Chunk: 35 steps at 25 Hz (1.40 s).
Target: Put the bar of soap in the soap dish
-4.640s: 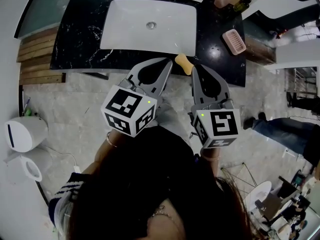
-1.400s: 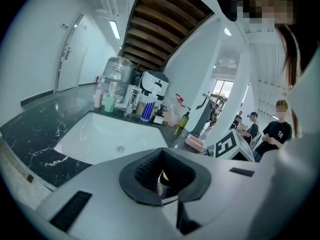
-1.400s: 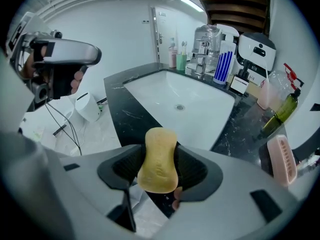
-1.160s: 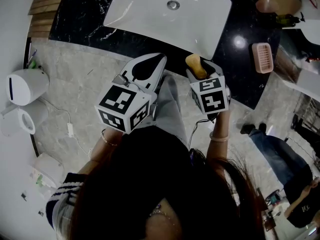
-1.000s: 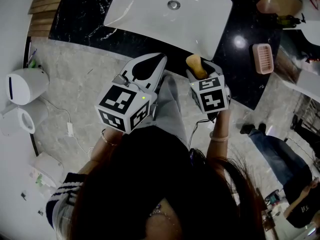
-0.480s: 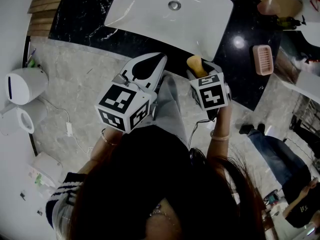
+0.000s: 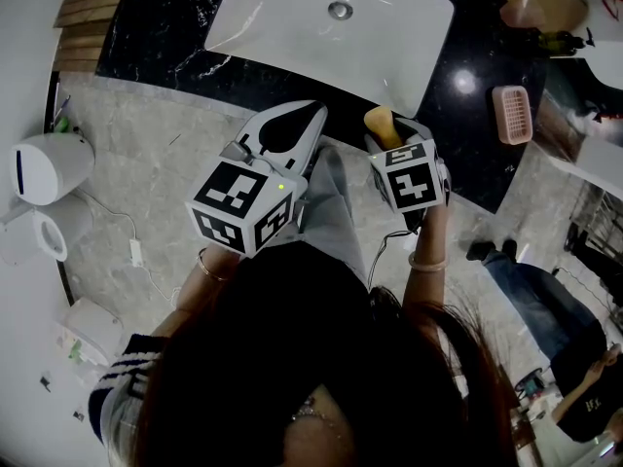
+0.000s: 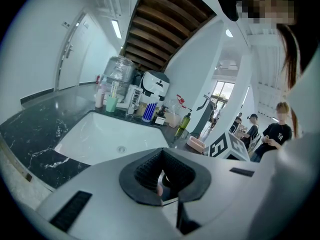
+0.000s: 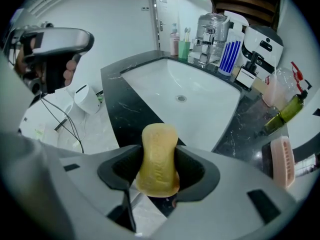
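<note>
A yellow bar of soap (image 9: 159, 156) stands upright between the jaws of my right gripper (image 9: 159, 171), which is shut on it. In the head view the soap (image 7: 381, 125) sticks out of the right gripper (image 7: 389, 132) just in front of the counter edge. The pink soap dish (image 7: 510, 115) lies on the black counter to the right of the sink, well apart from the soap; it also shows as the soap dish (image 9: 281, 161) at the right gripper view's right edge. My left gripper (image 7: 313, 115) hangs beside the right one, shut with nothing in it.
A white sink (image 7: 331, 25) is set in the black marble counter (image 7: 156, 37). Cups, bottles and a dispenser (image 9: 230, 54) line the counter's back. A green bottle (image 9: 284, 114) lies beyond the dish. A white bin (image 7: 39, 168) stands on the floor at left. People stand far right.
Over the last second the right gripper with the soap crept slightly up and right; the left gripper stayed still. Earlier, the head view shifted, so the sink and dish sit differently.
</note>
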Tool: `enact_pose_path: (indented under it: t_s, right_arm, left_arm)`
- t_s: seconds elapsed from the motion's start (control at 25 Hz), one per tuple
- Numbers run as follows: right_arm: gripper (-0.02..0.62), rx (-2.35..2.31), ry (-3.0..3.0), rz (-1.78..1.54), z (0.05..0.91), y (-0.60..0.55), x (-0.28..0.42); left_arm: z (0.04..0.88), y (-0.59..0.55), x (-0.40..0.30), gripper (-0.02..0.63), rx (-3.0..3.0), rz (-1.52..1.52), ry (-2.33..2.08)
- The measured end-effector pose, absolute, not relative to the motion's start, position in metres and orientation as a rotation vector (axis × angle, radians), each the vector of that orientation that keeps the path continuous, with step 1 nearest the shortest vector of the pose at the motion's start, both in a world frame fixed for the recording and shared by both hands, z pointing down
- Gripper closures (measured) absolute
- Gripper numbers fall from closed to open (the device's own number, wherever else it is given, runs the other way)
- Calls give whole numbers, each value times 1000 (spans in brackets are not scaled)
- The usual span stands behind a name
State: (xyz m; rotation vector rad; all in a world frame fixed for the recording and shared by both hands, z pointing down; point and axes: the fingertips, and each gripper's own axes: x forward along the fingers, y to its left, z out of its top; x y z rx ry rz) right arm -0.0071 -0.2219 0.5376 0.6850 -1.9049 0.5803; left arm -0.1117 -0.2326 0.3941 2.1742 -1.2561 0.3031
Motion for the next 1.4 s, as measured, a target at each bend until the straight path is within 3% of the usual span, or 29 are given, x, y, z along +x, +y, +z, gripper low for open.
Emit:
enact_pose_path:
  t_s: [1.4]
  right_arm:
    - [391,937,-1935,600,499,-229,9]
  left_arm:
    - [369,-234,-95,604,2330,316,-1111]
